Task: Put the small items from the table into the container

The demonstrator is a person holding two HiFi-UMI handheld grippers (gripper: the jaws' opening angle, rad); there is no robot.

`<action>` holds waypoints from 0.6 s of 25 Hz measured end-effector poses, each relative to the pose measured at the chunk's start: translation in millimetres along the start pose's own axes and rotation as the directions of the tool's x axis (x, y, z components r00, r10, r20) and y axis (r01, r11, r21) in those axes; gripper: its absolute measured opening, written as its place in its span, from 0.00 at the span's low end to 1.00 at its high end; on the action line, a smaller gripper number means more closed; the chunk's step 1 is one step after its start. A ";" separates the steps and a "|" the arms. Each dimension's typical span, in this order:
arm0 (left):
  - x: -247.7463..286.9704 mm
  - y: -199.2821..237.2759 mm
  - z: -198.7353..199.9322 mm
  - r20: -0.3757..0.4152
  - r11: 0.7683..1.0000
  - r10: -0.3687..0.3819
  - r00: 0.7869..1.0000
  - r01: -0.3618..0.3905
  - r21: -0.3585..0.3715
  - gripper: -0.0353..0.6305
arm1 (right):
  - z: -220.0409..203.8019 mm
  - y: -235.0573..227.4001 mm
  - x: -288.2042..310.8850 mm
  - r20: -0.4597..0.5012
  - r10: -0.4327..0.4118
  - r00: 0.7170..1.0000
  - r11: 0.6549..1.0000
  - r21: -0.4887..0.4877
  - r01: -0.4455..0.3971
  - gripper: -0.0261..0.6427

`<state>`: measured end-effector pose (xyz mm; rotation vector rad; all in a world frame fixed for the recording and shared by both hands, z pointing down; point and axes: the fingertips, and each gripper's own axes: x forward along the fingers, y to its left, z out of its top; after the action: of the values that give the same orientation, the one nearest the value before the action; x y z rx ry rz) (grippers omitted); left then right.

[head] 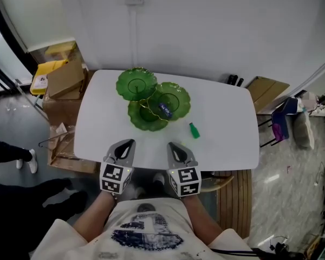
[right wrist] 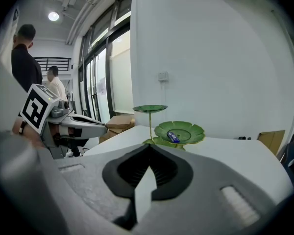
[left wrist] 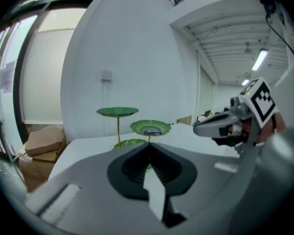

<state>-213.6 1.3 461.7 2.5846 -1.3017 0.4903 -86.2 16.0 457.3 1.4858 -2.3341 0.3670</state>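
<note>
**Spotter:** Fingers first: on your left gripper (head: 128, 143) they are clenched tip to tip with nothing between them. Your right gripper (head: 174, 145) is the same, closed and empty. Both sit over the near edge of the table (head: 227, 118), side by side and pointing away from you.

**Checker:** So you have to open one before you can pick anything up. I'd judge the right one. The only loose thing I see on the table is the green piece (head: 194, 130). It lies just ahead of your right gripper and a little to its right, and the left gripper is clearly farther from it.

**Spotter:** Mind its axis. It lies lengthwise roughly away from you, with the far end leaning slightly left. If you come in straight, your fingers should close across its narrow sides.

**Checker:** Beyond it stands the stand (head: 136, 84), three green dishes on thin stems, up and to the left of the piece. The right-hand dish is nearest to it.

**Spotter:** That dish already holds a blue item (head: 165, 110), so you are partway through. From the piece, your carry would go forward and left.
</note>
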 end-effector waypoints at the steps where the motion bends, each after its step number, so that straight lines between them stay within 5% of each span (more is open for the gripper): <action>1: -4.2 -1.3 -2.4 0.001 1.000 -0.003 1.000 0.003 -0.002 0.04 | -2.9 4.7 -3.1 -0.002 -0.003 1.000 1.000 0.001 0.003 0.04; 15: -46.7 -15.8 -13.0 0.017 1.000 0.005 1.000 -0.006 0.013 0.04 | -14.0 35.9 -31.8 0.010 -0.010 1.000 1.000 0.004 0.010 0.04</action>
<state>-229.4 49.4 455.3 2.6024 -1.3159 0.4804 -104.3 62.6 455.4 1.5039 -2.3348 0.3627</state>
